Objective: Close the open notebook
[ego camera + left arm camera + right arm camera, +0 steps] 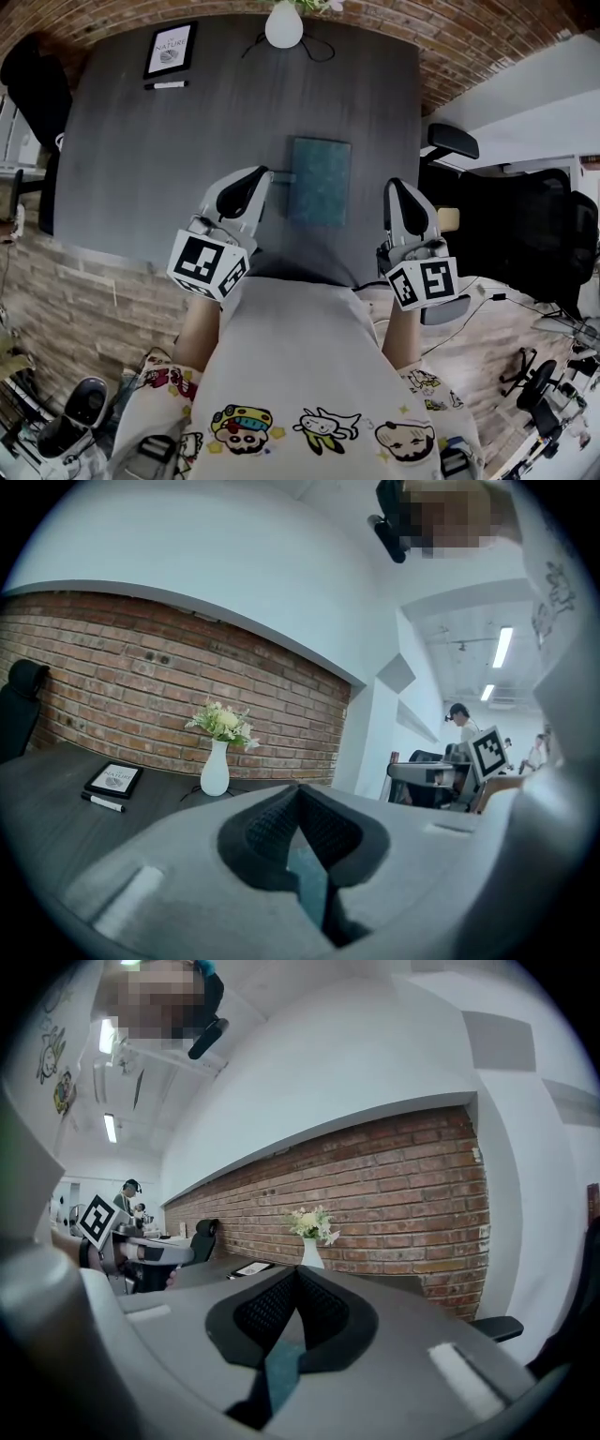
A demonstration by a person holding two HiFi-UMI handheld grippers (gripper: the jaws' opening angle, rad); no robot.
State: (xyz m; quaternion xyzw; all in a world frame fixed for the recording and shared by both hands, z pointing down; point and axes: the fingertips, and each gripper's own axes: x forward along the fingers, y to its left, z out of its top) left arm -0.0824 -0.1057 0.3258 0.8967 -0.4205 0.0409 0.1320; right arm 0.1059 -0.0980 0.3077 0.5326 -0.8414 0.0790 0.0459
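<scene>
On the dark counter (141, 159), close to the middle of the head view, the teal notebook (320, 180) lies flat with its cover up. It shows as a single rectangle with no pages visible, so it looks closed already. From the notebook, the left claw (263, 176) sits at about 9 o'clock, its tip just beside the book's left edge. A small tab juts out there, and I cannot tell whether the tip touches it. The right claw (395, 186) sits at about 3 o'clock, clearly apart from the book. Each claw's own view shows the dark ribbed pads meeting at the tip with nothing pinched between them, so both are closed and empty. The only teal there is a sliver of the notebook seen through the gap lower down. Further off, a white vase (283, 25) of flowers stands at 12 o'clock at the far edge. A framed picture (170, 49) with a marker pen (167, 85) just below it lies at about 10 o'clock. My judgement is that the closing itself is finished. What remains, if anything, is to draw both claws back from the book, since nothing seen here calls for another push on the cover.
</scene>
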